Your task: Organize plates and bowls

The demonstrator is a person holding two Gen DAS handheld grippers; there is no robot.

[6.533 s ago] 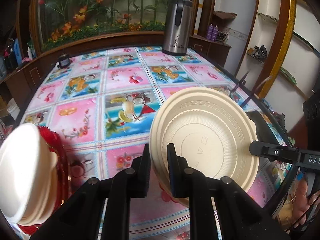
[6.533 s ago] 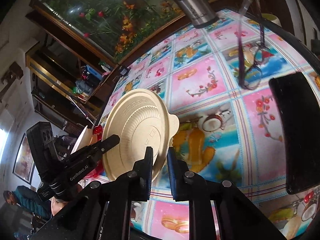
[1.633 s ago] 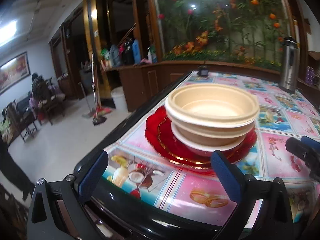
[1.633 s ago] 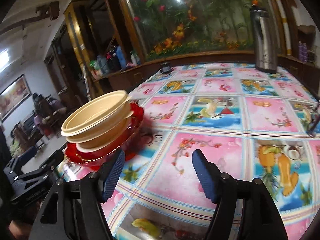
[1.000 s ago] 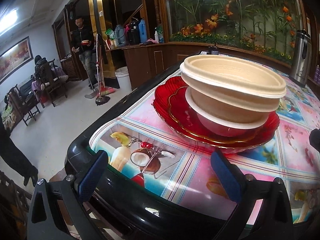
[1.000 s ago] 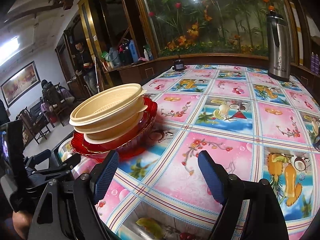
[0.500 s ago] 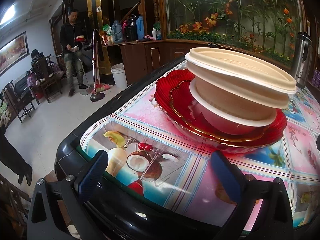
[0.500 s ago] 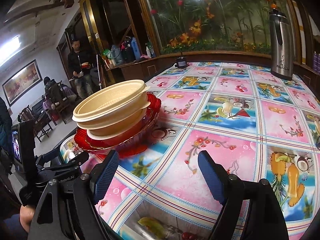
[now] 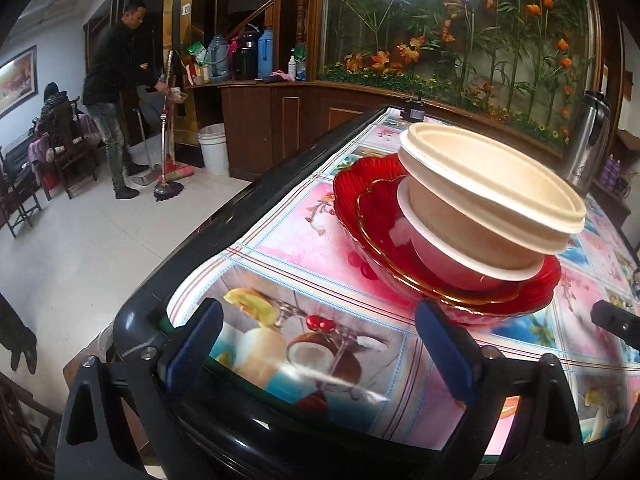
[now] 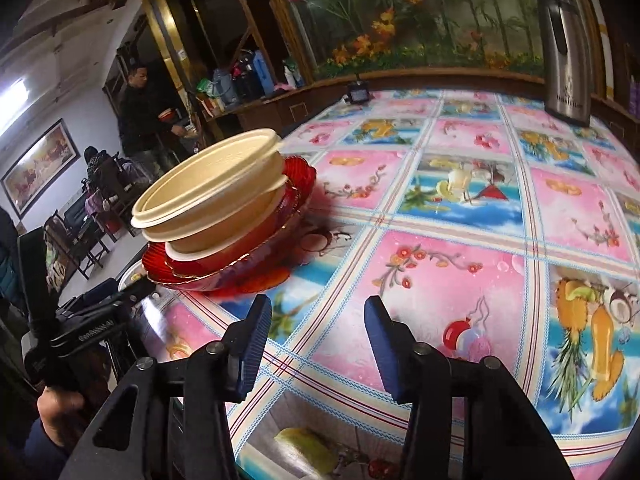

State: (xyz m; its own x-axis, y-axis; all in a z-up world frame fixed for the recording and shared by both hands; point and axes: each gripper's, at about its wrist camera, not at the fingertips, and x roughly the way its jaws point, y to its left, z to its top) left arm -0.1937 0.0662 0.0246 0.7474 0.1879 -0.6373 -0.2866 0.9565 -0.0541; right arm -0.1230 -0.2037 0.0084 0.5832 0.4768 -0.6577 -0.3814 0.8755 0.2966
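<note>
A stack of cream bowls (image 9: 488,196) (image 10: 212,196) sits in nested red glass plates (image 9: 380,240) (image 10: 256,256) near the table's corner. The top bowl leans on the ones under it. My left gripper (image 9: 320,344) hovers over the table corner just short of the plates, its jaws wide and closing a little, with nothing between them. My right gripper (image 10: 316,340) hangs over the tablecloth to the right of the stack; its jaws are closing on empty air. The left gripper's body (image 10: 80,332) shows at the lower left of the right wrist view.
The table (image 10: 460,208) carries a bright fruit-print cloth and a black rim (image 9: 224,236). A steel thermos (image 10: 564,52) stands at the far edge and a small black object (image 10: 358,94) at the back. A person with a mop (image 9: 112,96) stands on the floor beyond.
The right jaws have narrowed clearly and the left ones slightly. The left gripper slid sideways along the table corner, so the stack sits further right in its view.
</note>
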